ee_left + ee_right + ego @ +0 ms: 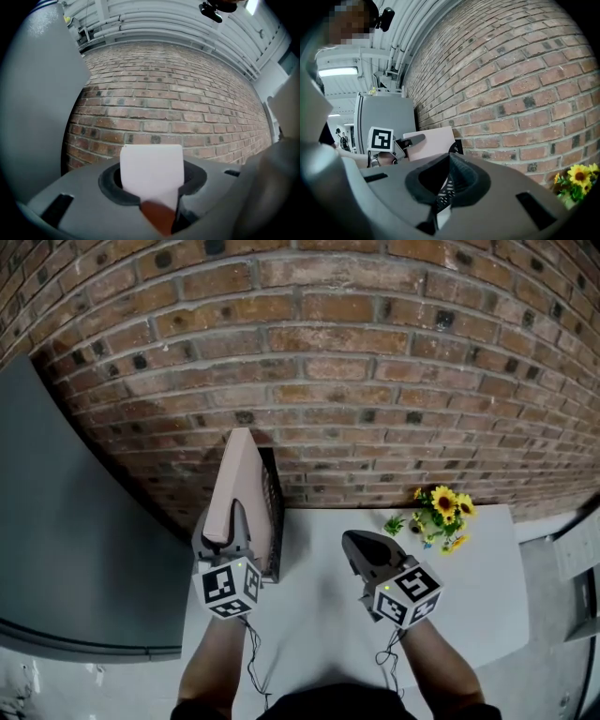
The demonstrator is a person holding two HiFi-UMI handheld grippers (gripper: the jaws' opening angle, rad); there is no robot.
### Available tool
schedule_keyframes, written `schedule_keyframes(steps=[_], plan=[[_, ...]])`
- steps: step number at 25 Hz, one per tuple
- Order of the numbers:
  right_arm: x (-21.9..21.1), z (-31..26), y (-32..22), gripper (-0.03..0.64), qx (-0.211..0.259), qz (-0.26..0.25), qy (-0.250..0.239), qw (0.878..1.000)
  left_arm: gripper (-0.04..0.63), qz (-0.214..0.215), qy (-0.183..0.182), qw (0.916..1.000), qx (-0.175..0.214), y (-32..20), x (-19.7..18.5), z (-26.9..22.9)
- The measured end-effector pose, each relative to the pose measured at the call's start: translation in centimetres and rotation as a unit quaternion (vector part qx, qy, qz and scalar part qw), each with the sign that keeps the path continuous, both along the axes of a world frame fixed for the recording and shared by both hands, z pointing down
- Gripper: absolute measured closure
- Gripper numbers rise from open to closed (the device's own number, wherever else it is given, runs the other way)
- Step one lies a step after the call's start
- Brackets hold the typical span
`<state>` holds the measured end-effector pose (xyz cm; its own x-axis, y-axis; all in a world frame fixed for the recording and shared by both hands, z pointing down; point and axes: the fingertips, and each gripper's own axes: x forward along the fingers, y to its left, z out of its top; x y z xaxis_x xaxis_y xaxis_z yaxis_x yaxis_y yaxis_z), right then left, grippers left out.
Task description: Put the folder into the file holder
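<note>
Left gripper (228,521) is clamped on the near edge of the pale pink paper folder (239,479), which stands upright against the left side of the black wire-mesh file holder (274,512); I cannot tell whether its bottom sits inside. Right of the holder my right gripper (361,545) hangs closed and empty over the white table (319,615), with yellow artificial sunflowers (441,512) further right and a red brick wall (328,362) behind

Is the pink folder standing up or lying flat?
Standing up. The folder stands on edge, tall and narrow from above, with the left hand-held gripper pinching its near end.
</note>
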<state>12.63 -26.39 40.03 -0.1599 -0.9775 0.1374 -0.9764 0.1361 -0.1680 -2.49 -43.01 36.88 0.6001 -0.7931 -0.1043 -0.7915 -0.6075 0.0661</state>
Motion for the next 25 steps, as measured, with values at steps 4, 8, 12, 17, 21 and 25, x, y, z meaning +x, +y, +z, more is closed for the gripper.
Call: schedule_keyframes(steps=[4, 8, 12, 17, 21, 25], plan=[[0.4, 0.7, 0.1, 0.614, -0.007, 0.005, -0.003, 1.000, 0.428, 0.000, -0.009, 1.0000, 0.001, -0.1, 0.6, 1.9], [0.6, 1.1, 0.1, 0.614, -0.012, 0.007, -0.005, 1.000, 0.428, 0.001, -0.015, 0.9999, 0.001, 0.2, 0.9, 3.5], [0.6, 1.4, 0.0, 0.614, -0.015, 0.008, -0.008, 1.000, 0.426, 0.000, -0.015, 0.9999, -0.008, 0.3, 0.9, 5.0], [0.4, 1.8, -0.2, 0.614, -0.017, 0.007, -0.012, 1.000, 0.426, -0.002, -0.015, 0.9999, 0.001, 0.3, 0.9, 5.7], [0.3, 1.8, -0.3, 0.614, -0.017, 0.006, -0.013, 1.000, 0.419, -0.002, -0.017, 0.9998, 0.006, 0.3, 0.9, 5.8], [0.2, 1.7, -0.2, 0.614, -0.014, 0.004, -0.016, 1.000, 0.397, 0.001, -0.024, 0.9996, 0.014, 0.5, 0.8, 5.6]])
